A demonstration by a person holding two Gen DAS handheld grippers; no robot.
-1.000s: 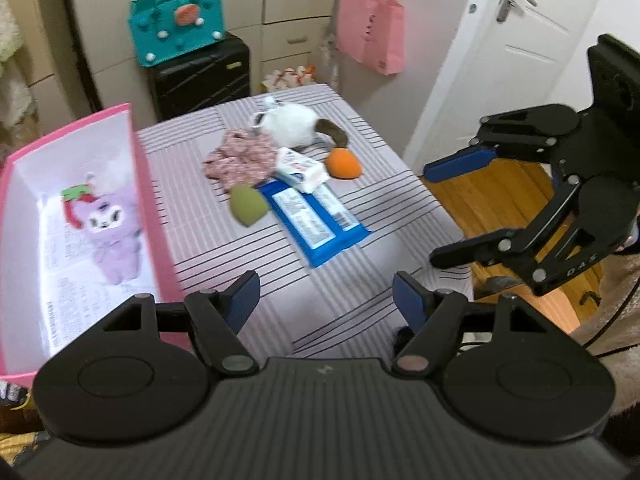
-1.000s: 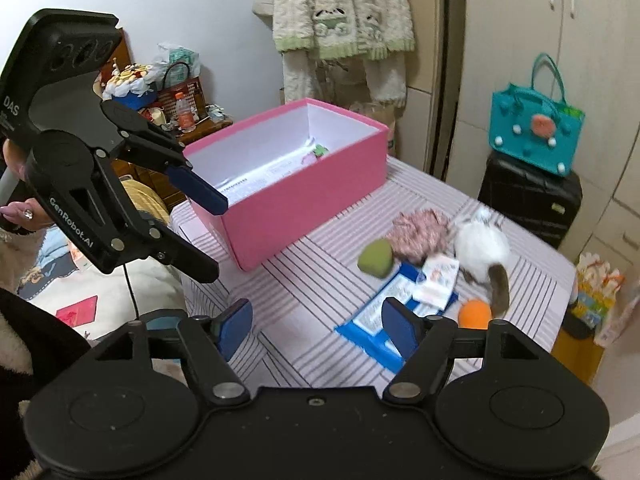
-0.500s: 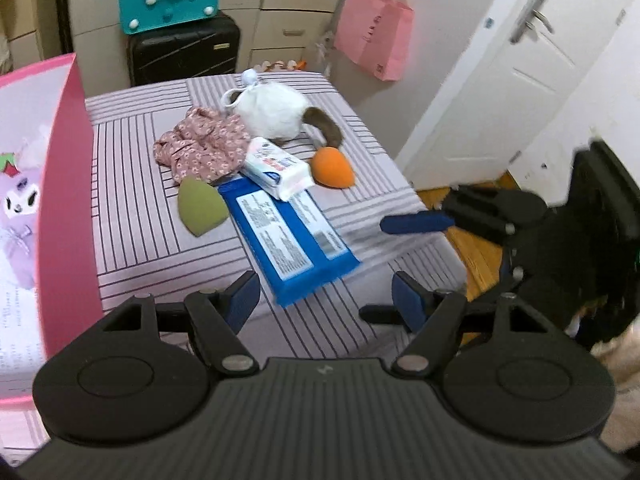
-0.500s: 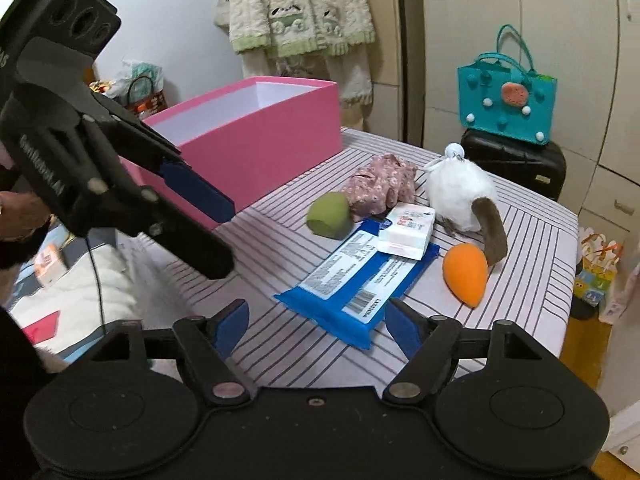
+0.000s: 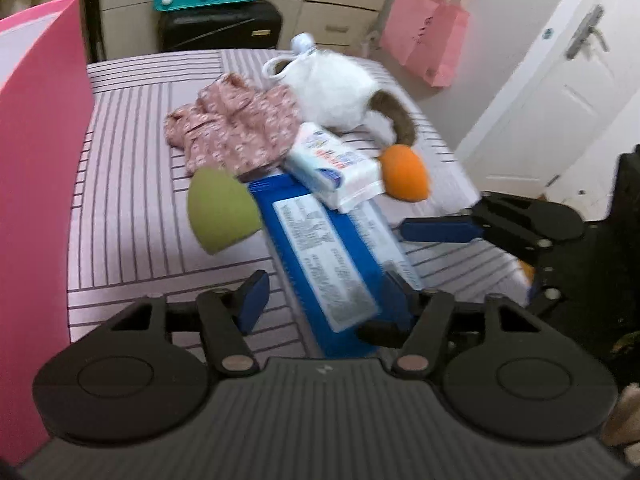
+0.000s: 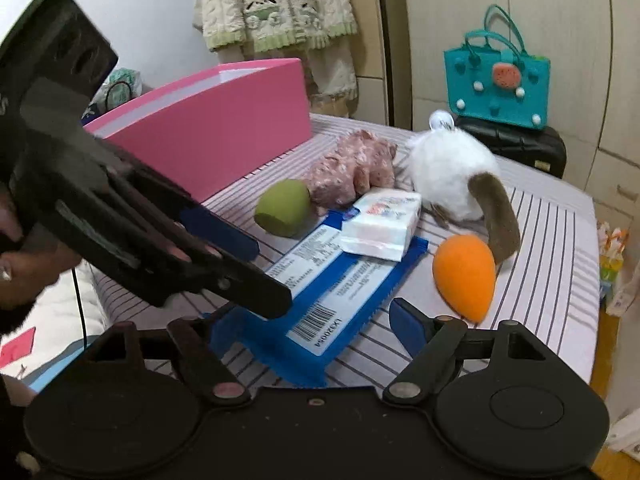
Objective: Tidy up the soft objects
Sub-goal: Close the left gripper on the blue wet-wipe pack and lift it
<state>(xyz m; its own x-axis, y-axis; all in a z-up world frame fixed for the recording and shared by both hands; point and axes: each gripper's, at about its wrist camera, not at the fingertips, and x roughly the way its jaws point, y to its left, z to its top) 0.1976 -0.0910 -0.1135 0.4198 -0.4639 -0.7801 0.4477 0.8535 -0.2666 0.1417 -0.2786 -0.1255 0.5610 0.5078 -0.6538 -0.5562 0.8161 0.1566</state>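
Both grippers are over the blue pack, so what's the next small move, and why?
Probably lower the right gripper onto the blue pack and close: its fingers are open and straddle the pack's near end, nothing is held, and the pink box stands open beside it.

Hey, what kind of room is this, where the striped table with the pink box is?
Probably a home bedroom or living space: a knitted cream garment hangs by tall beige wardrobe doors, a teal felt handbag sits on a black hard-shell suitcase, and there is a white panelled door.
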